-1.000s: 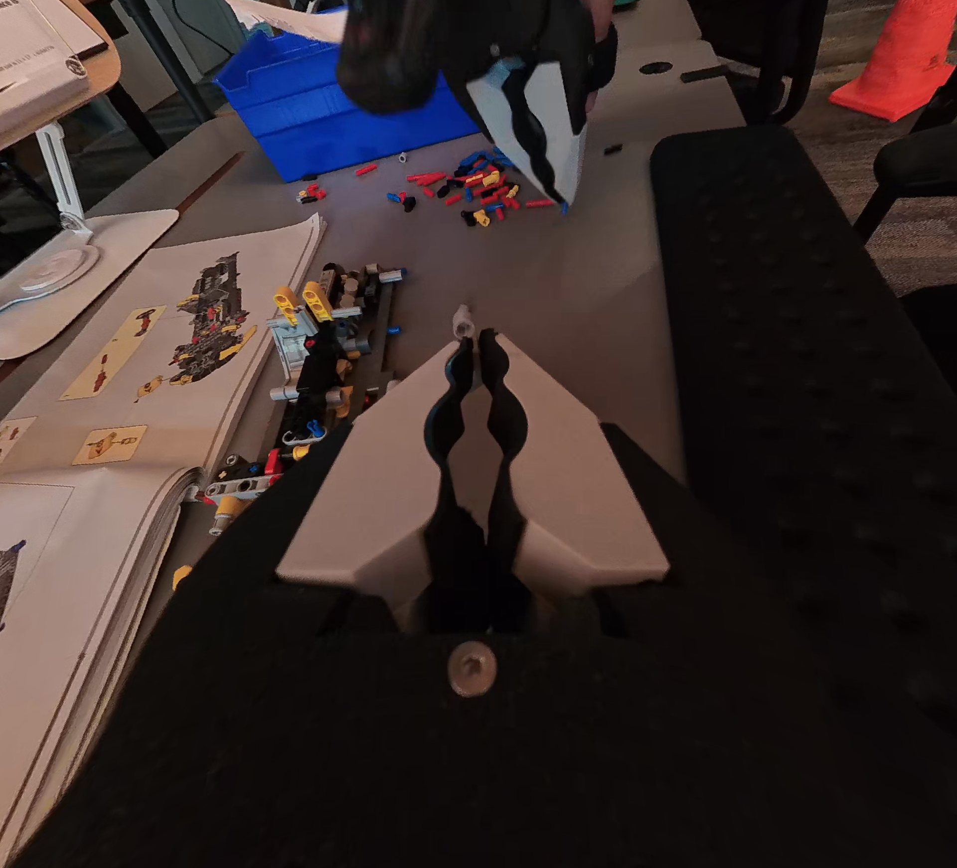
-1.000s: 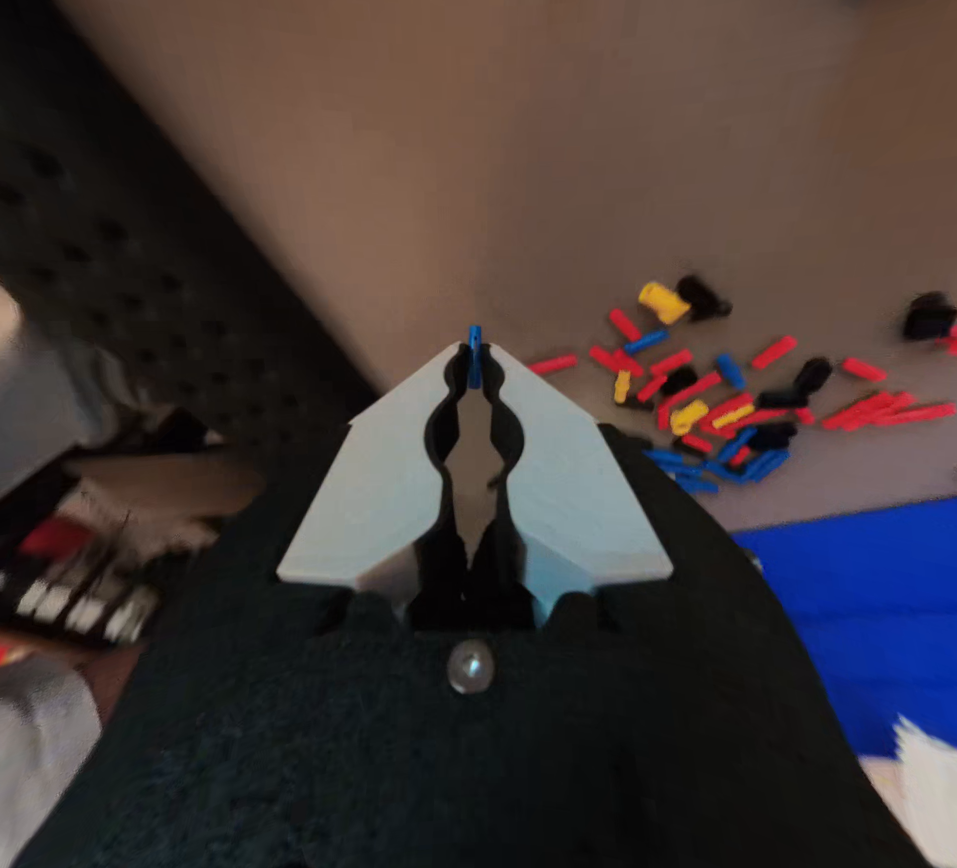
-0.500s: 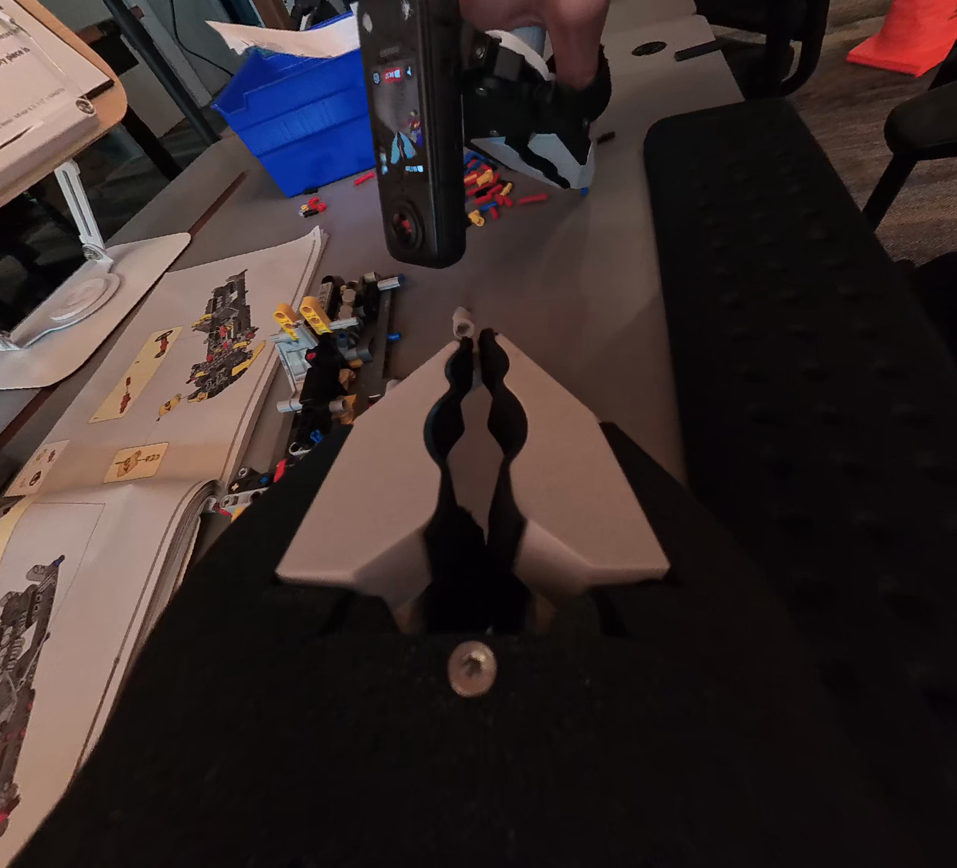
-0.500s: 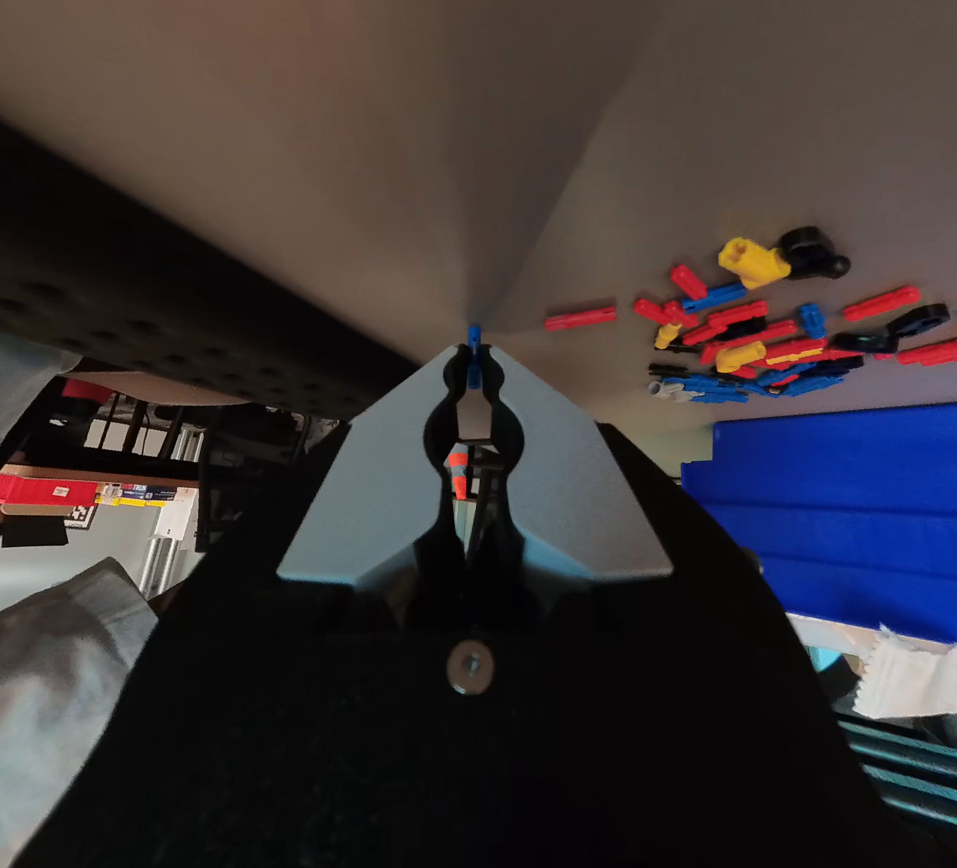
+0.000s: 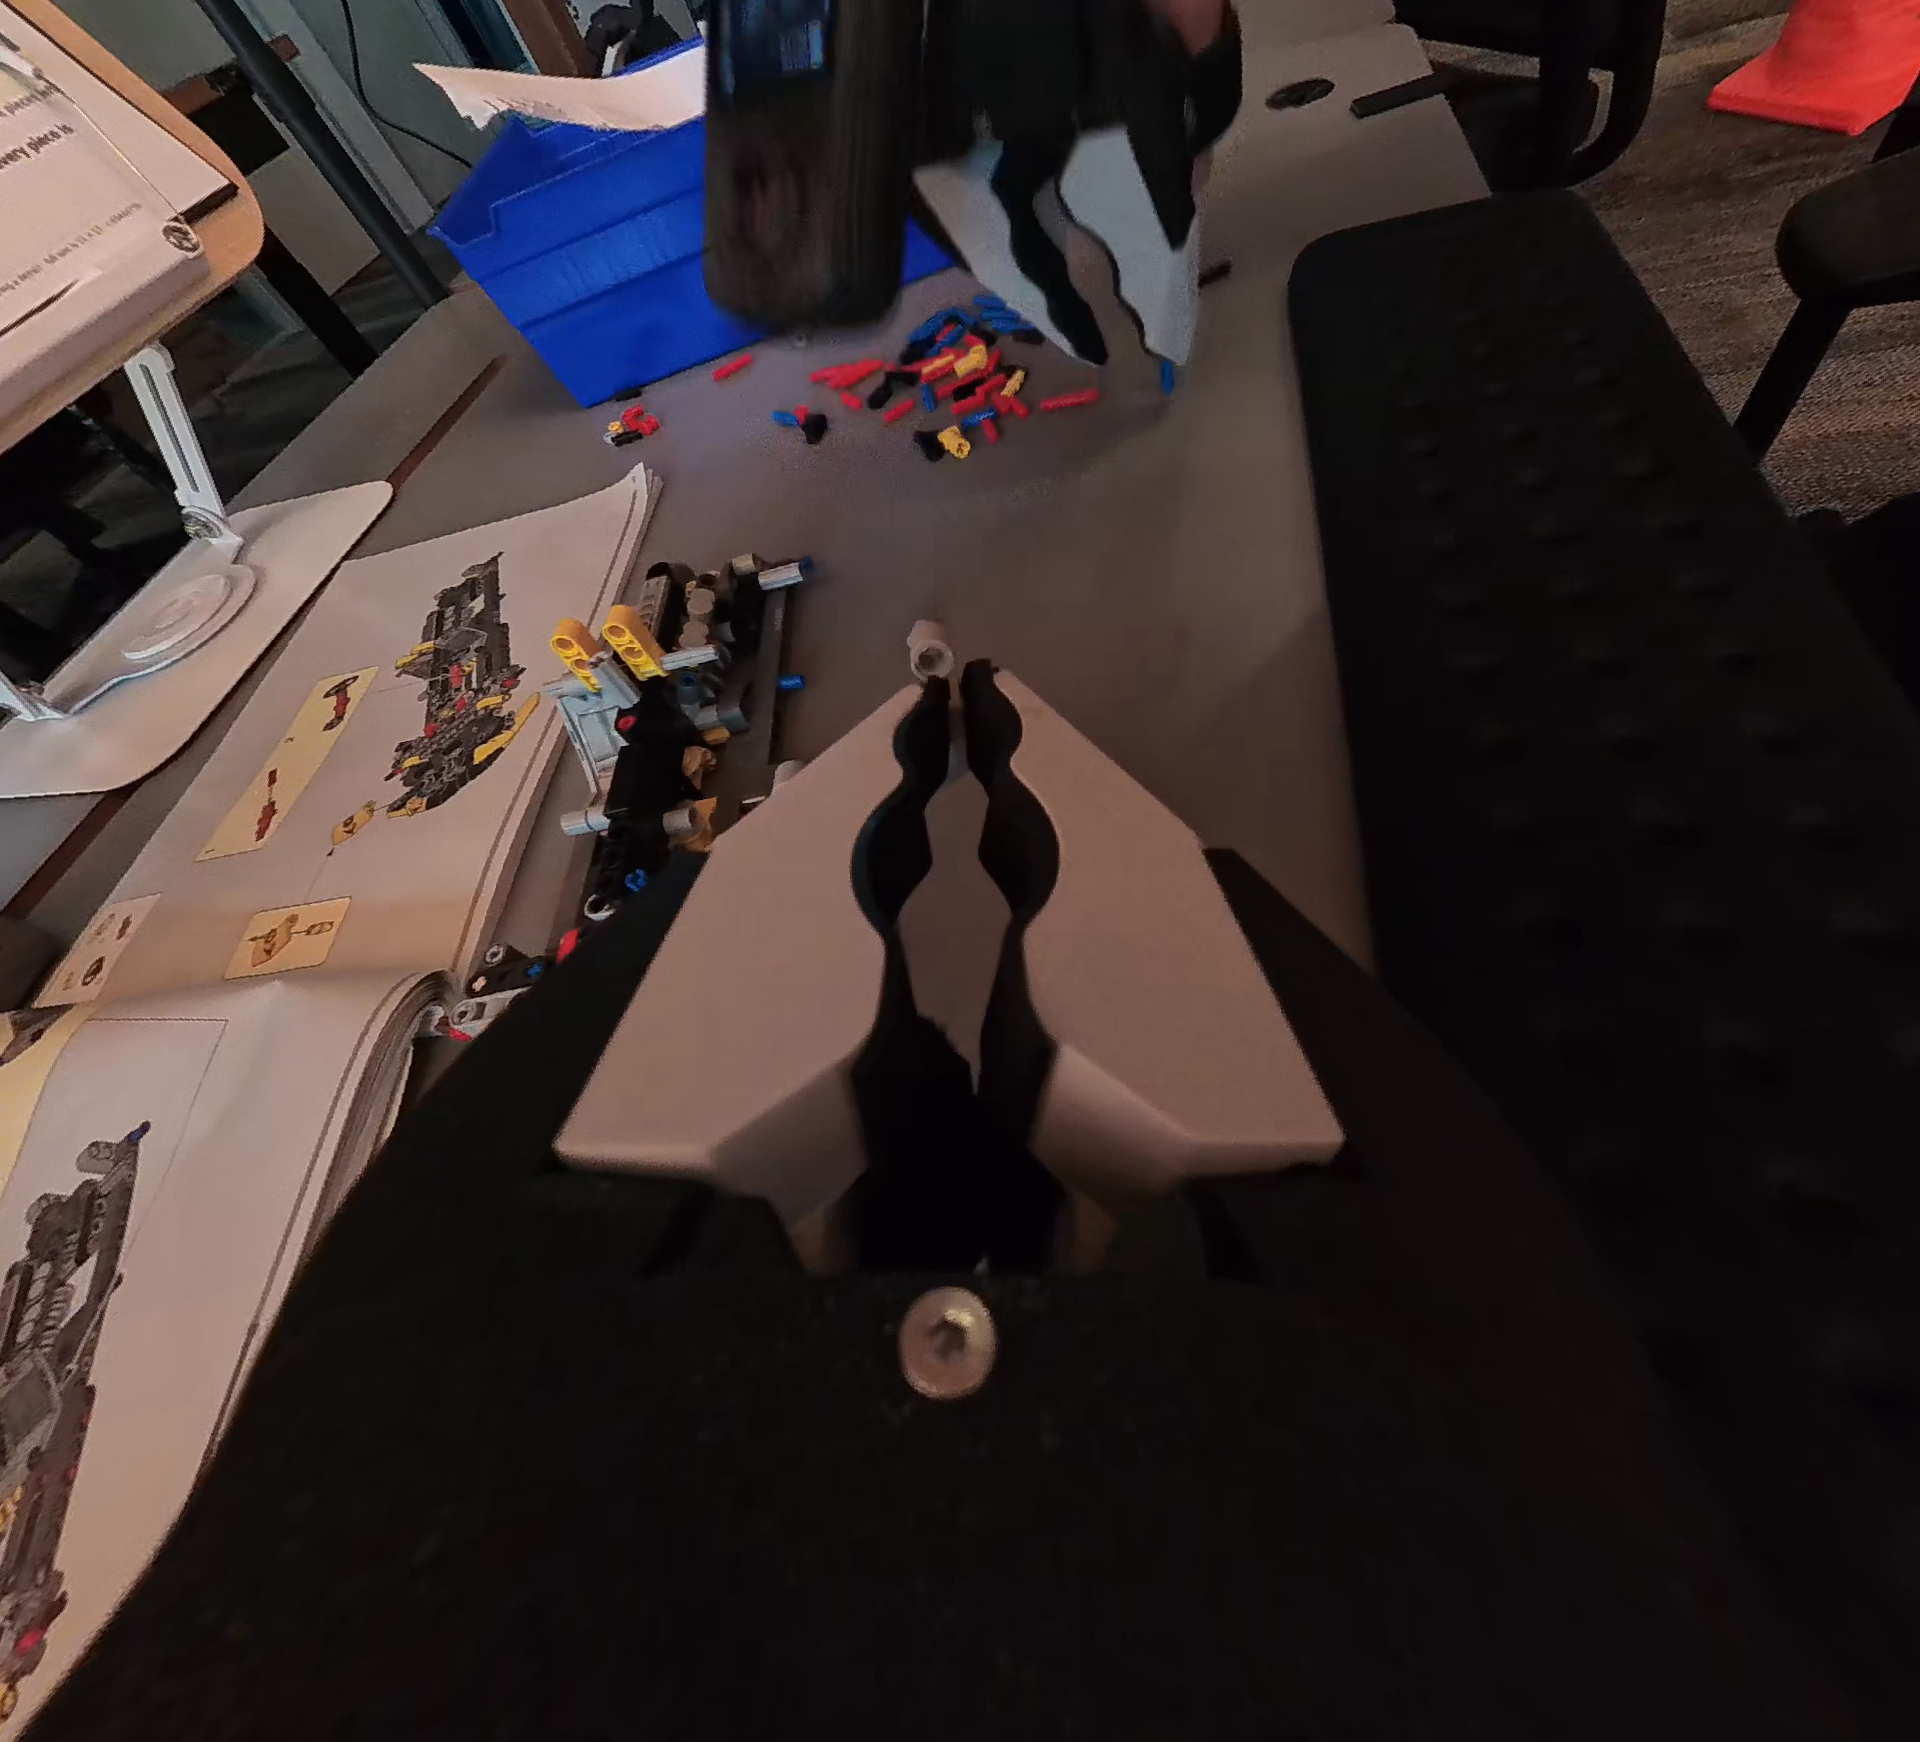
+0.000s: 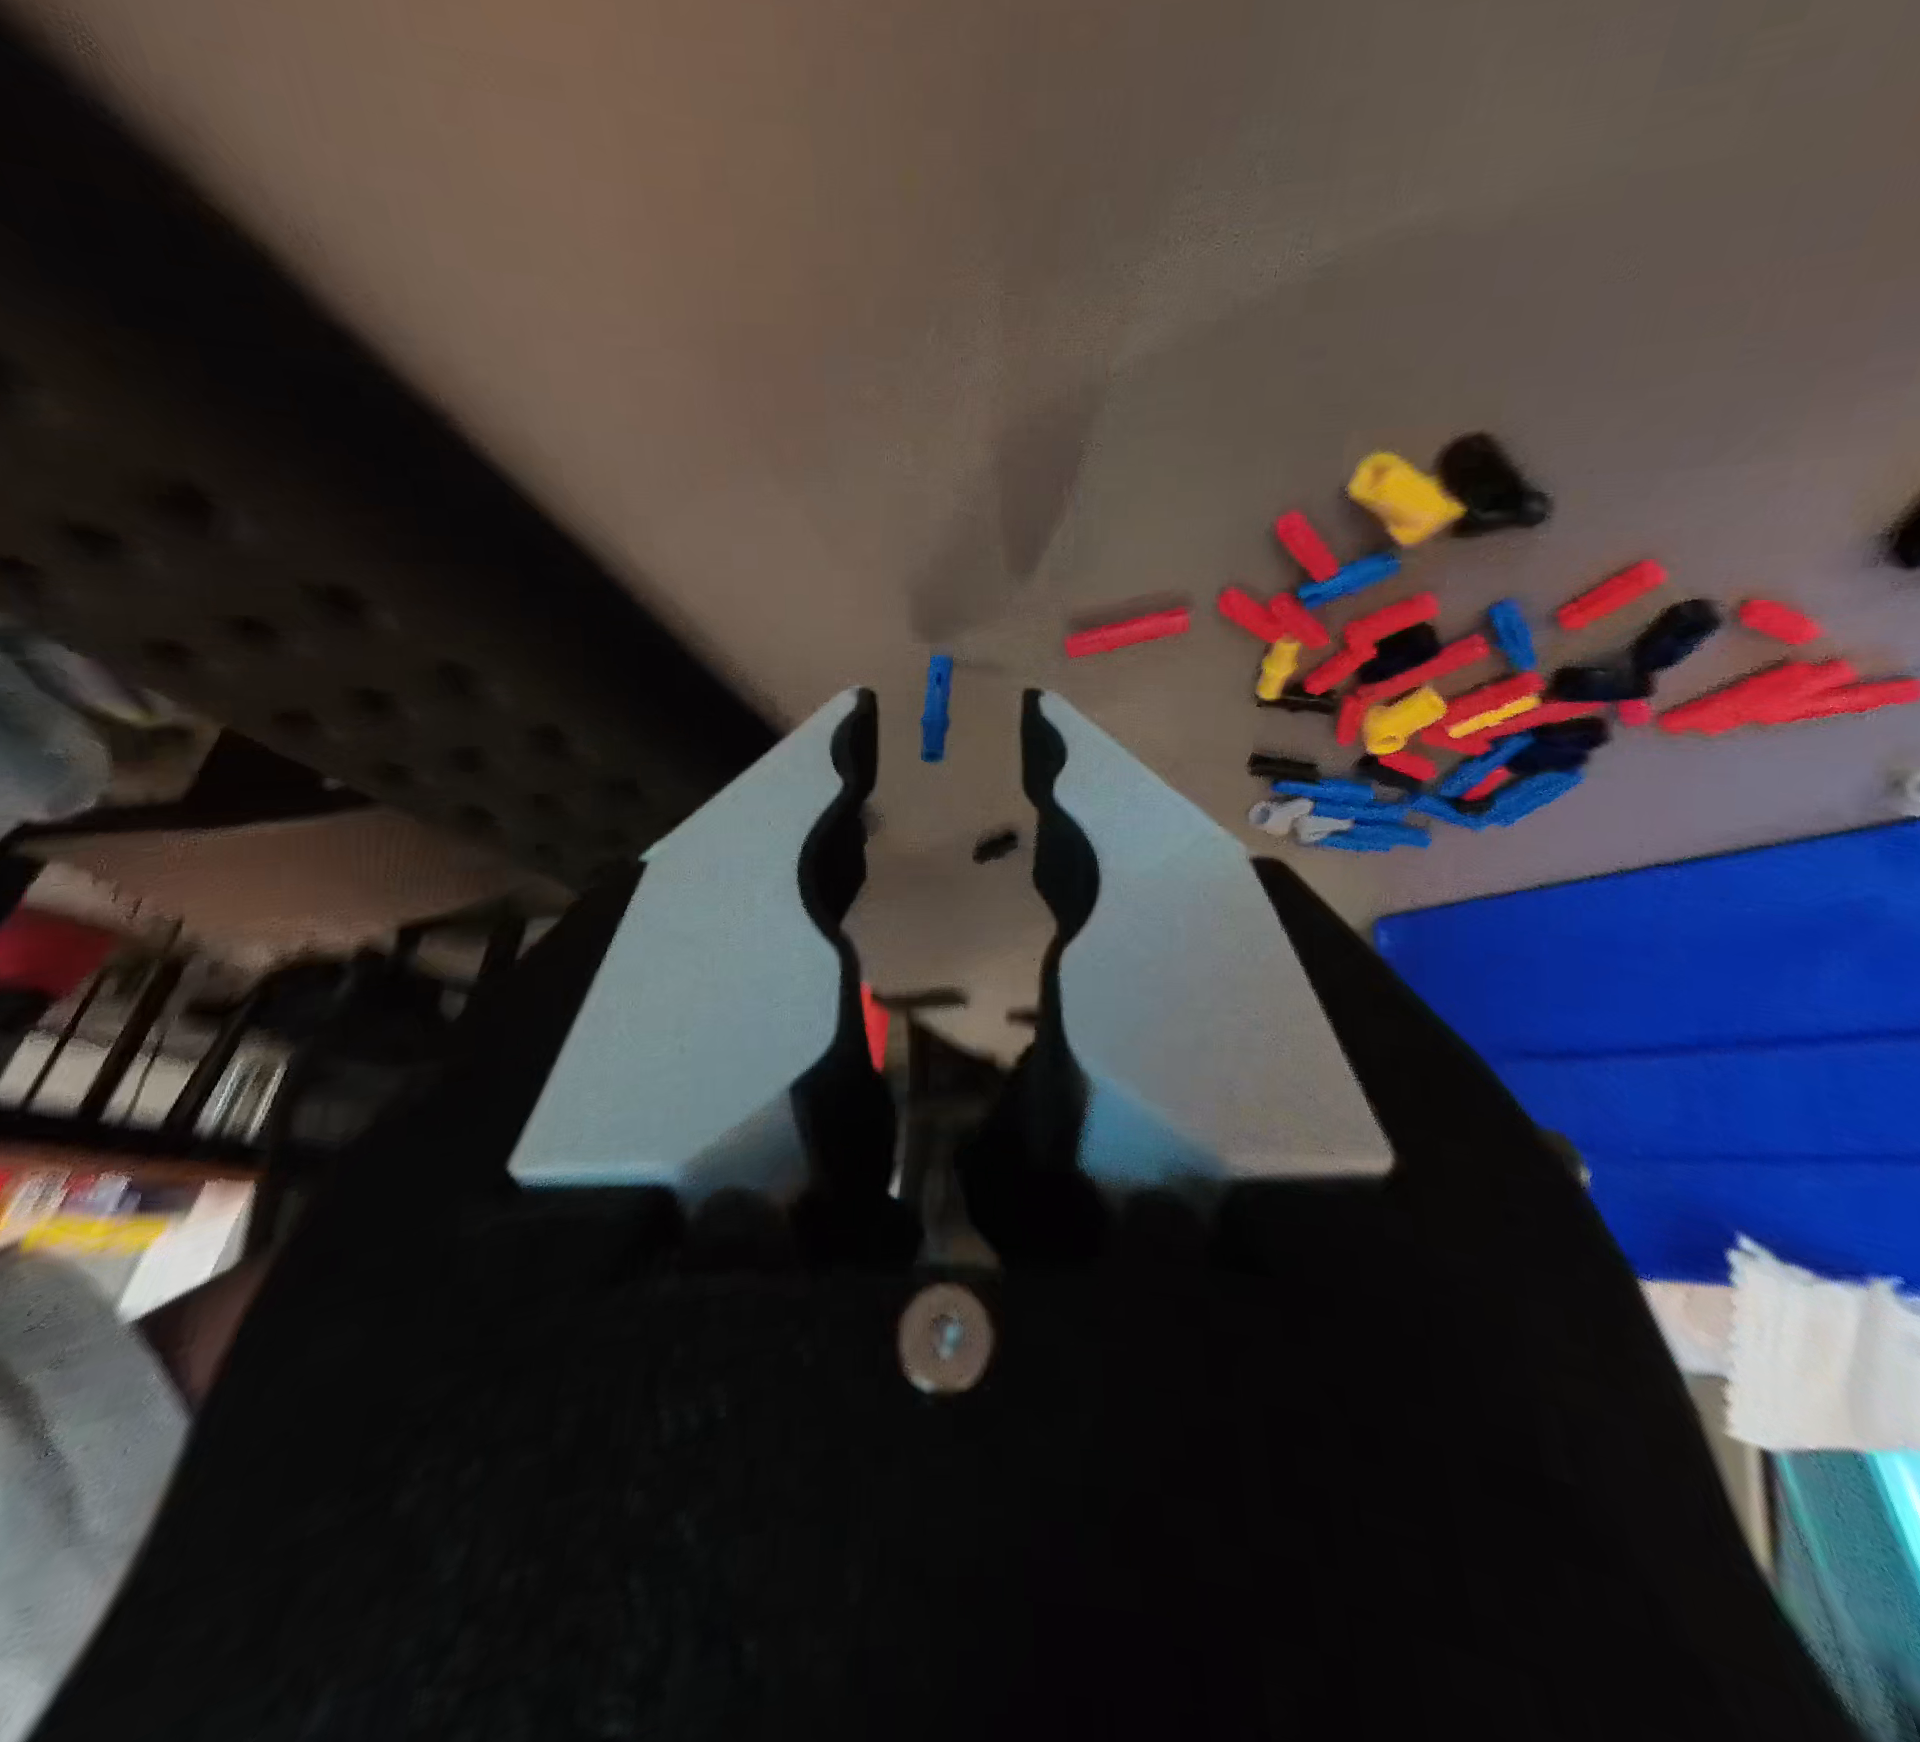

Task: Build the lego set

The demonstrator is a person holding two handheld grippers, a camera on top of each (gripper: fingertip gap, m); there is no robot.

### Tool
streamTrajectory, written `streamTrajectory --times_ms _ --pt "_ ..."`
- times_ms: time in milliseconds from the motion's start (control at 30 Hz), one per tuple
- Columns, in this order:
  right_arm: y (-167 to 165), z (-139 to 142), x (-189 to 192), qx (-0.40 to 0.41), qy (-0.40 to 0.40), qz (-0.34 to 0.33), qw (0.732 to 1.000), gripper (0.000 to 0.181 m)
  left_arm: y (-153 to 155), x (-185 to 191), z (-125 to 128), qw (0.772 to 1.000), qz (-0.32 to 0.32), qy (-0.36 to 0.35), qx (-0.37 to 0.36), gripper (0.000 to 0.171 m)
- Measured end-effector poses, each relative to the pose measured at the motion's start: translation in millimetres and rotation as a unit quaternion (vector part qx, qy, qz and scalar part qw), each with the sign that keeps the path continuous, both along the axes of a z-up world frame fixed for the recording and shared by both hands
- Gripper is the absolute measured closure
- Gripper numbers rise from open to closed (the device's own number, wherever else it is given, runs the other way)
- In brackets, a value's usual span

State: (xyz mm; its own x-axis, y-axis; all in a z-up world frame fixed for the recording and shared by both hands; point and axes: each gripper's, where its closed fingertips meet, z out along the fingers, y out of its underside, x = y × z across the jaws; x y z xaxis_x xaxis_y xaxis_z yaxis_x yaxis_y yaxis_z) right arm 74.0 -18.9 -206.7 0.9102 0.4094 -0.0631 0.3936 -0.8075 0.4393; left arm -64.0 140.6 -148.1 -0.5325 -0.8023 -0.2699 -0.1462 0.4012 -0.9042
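From the left wrist view, the left gripper [image 5: 951, 676] pinches a small grey connector [image 5: 928, 650] beside the half-built Lego model [image 5: 675, 716]. From the right wrist view, the right gripper [image 6: 949, 718] stands apart around a loose blue pin [image 6: 935, 707] near the scattered pieces [image 6: 1455, 684].

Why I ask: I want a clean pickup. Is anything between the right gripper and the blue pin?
Nothing visible does. The blue pin sits in the gap between the fingertips of the open right gripper, touching neither. The pile of loose pieces lies off to one side; a small black piece shows lower in the gap, clear of the pin.
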Motion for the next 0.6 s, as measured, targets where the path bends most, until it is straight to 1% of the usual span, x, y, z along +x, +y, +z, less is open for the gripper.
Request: streamTrajectory --times_ms 33,100,167,233,333,367,500,600 --pt "5 5 1 0.052 0.011 -0.003 0.999 0.154 0 0 0 1.0 0.001 -0.001 0.001 0.171" --pt "7 16 4 0.153 0.034 -0.027 0.987 0.156 1 0 1 1.0 0.002 -0.003 0.002 0.171" --pt "6 23 4 0.264 0.071 -0.043 0.961 0.158 1 0 2 1.0 0.001 -0.003 0.001 0.171" --pt "0 25 4 0.346 0.095 -0.06 0.932 0.162 -1 1 3 1.0 0.0 -0.003 -0.001 0.171" --pt "-13 16 7 0.392 0.088 -0.071 0.913 0.163 -5 0 1 1.0 -0.006 0.002 -0.002 0.171" --pt "-14 12 6 0.396 0.09 -0.072 0.911 0.162 -6 0 0 1.0 -0.008 0.003 0.0 0.171" --pt "-11 2 0 0.395 0.097 -0.064 0.911 0.163 -10 -1 -5 1.0 -0.014 0.01 0.003 0.171" --pt "-6 -2 3 0.383 0.085 -0.048 0.918 0.167 -11 -1 -5 1.0 -0.015 0.009 0.004 0.171"
